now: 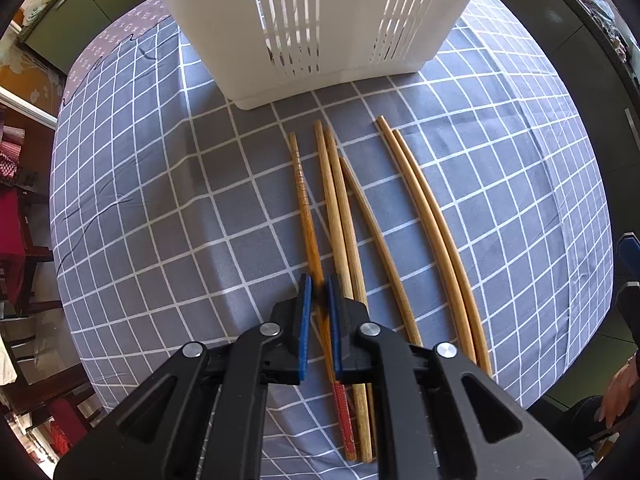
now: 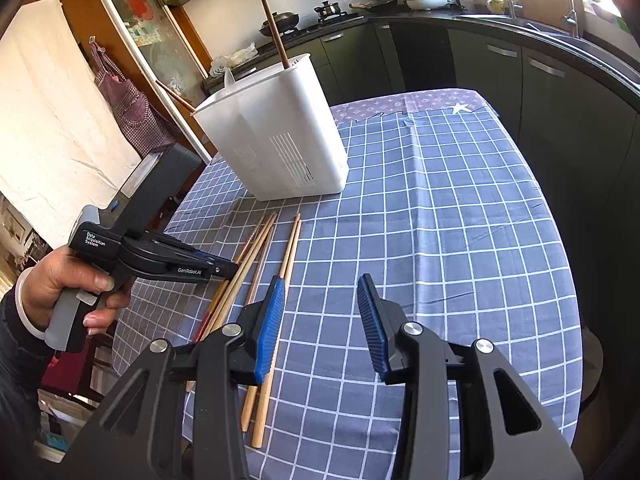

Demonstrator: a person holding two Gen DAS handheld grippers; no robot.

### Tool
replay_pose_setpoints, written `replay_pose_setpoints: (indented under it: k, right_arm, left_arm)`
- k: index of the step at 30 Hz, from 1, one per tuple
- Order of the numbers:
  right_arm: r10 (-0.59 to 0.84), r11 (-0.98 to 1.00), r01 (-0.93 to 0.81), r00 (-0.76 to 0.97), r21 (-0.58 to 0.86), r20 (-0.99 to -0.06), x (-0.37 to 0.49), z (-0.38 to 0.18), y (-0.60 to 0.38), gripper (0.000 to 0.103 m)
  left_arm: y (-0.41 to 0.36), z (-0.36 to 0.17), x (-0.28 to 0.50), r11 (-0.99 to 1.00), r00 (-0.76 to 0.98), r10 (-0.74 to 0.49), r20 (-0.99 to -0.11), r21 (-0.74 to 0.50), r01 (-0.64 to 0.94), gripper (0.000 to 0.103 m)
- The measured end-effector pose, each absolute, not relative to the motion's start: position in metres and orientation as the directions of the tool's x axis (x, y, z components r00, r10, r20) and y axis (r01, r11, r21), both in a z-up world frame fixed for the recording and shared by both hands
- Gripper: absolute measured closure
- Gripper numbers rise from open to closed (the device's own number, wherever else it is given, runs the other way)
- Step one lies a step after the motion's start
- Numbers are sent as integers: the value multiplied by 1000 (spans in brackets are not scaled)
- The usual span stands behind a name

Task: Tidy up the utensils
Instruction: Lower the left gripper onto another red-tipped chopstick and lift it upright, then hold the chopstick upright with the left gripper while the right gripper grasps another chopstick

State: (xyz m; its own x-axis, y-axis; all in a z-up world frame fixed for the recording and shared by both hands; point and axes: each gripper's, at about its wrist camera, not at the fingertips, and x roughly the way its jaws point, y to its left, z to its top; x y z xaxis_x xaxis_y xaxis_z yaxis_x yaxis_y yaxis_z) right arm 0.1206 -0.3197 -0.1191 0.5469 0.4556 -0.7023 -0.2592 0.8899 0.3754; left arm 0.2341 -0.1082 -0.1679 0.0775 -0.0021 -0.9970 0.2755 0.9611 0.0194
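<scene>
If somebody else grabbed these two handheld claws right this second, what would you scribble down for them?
Left gripper: nearly closed around the red-ended chopstick, which lies on the table; whether it grips yet is unclear.
Right gripper: open, empty, hovering above the checked tablecloth.
White utensil holder: upright at the far end of the table.
Done: one dark chopstick already stands in the holder.
Left: the red-ended chopstick and five plain wooden chopsticks beside it on the cloth must go into the holder.
</scene>
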Motion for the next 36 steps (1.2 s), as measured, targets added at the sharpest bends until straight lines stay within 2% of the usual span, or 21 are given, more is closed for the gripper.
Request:
replay_pose_setpoints:
  k: [11,26,36]
  right_arm:
    - [455,890,-259,547,375,-702,119,-117,-322,65]
    - [452,892,-270,527,363,-720,123,-122,-310,63]
    - [426,903,-283,496,323,-756,130,-129,-295,63]
  left_arm:
    - [-90,-161,230,965,124,-46,-991,-12,260,96]
    - [-63,-75,191,962,335,-142,-931,-51,267,96]
    - [-50,-39,159,959,433,-178,-884,-56,279,96]
